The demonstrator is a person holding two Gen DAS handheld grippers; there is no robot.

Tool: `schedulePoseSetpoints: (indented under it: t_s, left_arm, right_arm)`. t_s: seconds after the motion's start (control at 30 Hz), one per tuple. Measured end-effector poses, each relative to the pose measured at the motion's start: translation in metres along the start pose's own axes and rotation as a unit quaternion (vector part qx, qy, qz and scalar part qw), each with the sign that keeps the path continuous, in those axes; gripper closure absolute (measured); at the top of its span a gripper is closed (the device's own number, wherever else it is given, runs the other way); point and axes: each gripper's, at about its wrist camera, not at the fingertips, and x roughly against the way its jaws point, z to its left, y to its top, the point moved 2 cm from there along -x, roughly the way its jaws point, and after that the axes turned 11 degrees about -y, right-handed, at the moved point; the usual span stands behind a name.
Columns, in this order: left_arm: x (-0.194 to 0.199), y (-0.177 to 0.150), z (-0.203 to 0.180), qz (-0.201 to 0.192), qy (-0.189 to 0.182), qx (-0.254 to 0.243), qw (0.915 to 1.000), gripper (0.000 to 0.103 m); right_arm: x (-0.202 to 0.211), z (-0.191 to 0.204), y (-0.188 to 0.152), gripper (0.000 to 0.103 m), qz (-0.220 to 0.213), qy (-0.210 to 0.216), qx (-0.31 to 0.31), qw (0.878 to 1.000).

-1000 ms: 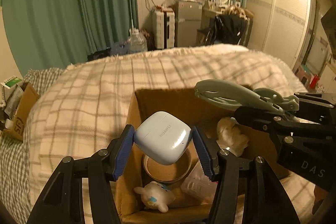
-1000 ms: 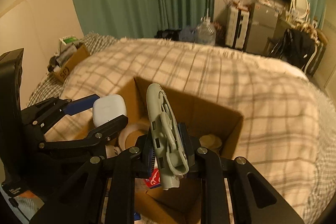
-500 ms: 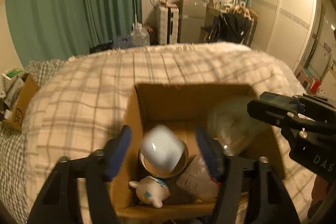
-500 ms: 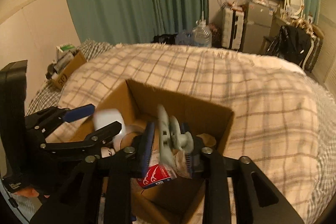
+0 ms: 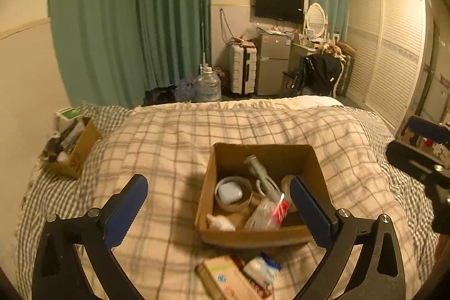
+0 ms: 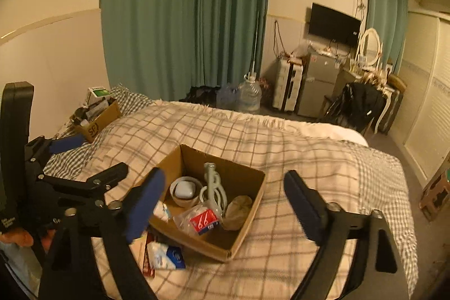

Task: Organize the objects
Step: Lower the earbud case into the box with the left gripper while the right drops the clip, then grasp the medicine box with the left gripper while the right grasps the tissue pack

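Note:
An open cardboard box (image 5: 315, 159) (image 6: 253, 196) sits on the plaid bed. Inside, a white earbuds case (image 5: 230, 192) (image 6: 184, 189) lies in a tape roll, and a grey-green plastic tool (image 5: 260, 173) (image 6: 213, 184) leans upright beside it. A clear packet with a red label (image 5: 270, 212) (image 6: 202, 220) and a small white toy (image 5: 220, 222) also lie inside. My left gripper (image 5: 218, 211) is open and empty, raised above the box. My right gripper (image 6: 222, 204) is open and empty, also above the box. The left gripper shows at the left of the right wrist view (image 6: 87, 162).
A flat carton (image 5: 227, 280) and a white-and-blue pack (image 5: 261, 270) (image 6: 166, 256) lie on the bed in front of the box. A second cardboard box (image 5: 74, 148) (image 6: 98, 120) with clutter sits at the bed's far left. The bed edge drops to the floor on the right.
Both grippers opened and let go: the earbuds case fell into the tape roll and the grey-green tool dropped into the box. Both grippers then rose and pulled back.

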Motion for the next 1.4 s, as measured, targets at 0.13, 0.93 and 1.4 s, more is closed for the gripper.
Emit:
schedulePoseSetpoints:
  t_s: [0.13, 0.93, 1.4]
  left_arm:
    - [0.021, -0.023, 0.002, 0.004, 0.019, 0.002, 0.9998, 0.000]
    - [-0.049, -0.181, -0.035, 0.129, 0.056, 0.004, 0.9901, 0.000]
    - [-0.100, -0.185, -0.029, 0.167, 0.085, 0.001, 0.9823, 0.010]
  right_arm:
    - [0.022, -0.001, -0.018, 0.010, 0.001, -0.001, 0.002, 1.000]
    - [-0.071, 0.021, -0.170, 0.008, 0.129, -0.038, 0.021, 0.991]
    - [-0.076, 0.019, -0.172, 0.008, 0.150, -0.035, -0.006, 0.988]
